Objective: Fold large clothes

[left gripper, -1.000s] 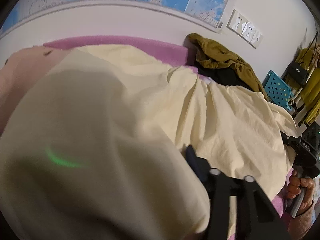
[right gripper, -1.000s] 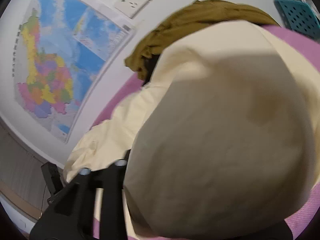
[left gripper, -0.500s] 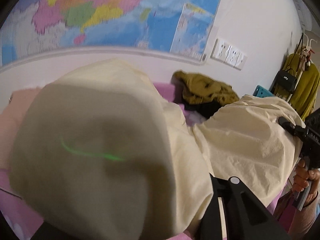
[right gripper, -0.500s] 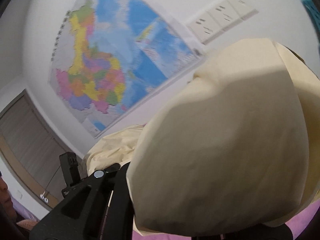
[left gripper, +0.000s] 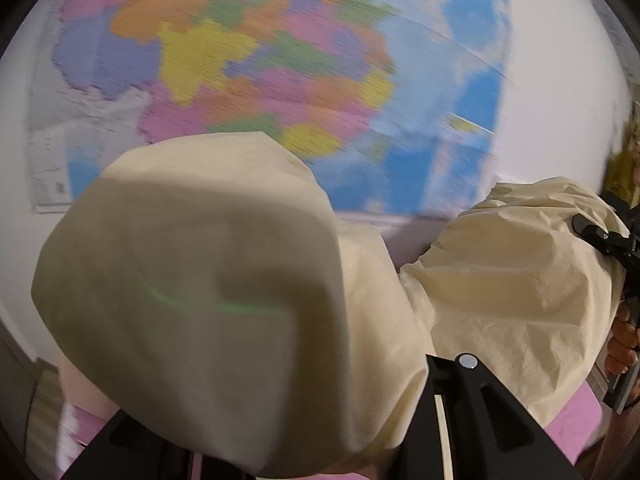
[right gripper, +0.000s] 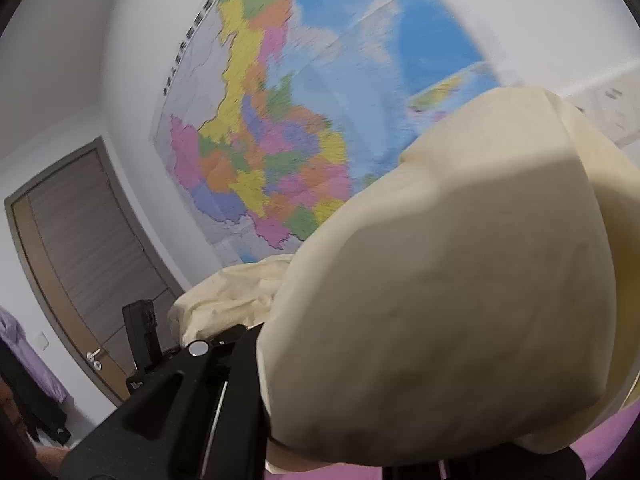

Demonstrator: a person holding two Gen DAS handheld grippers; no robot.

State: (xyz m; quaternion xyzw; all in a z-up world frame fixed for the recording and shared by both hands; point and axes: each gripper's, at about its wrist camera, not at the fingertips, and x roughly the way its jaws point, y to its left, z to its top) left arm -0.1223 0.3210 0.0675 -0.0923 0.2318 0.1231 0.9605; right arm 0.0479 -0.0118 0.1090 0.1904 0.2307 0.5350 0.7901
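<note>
Now both cameras tilt up to the wall map, where 1 second ago they looked down at the pink bed. Each of the 2 tools, left gripper and right gripper, clamps the cream garment, lifted clear for folding. No containers show.

Left claw matte black, silver screw (one visible); right claw same; bare-skinned fingers.
</note>
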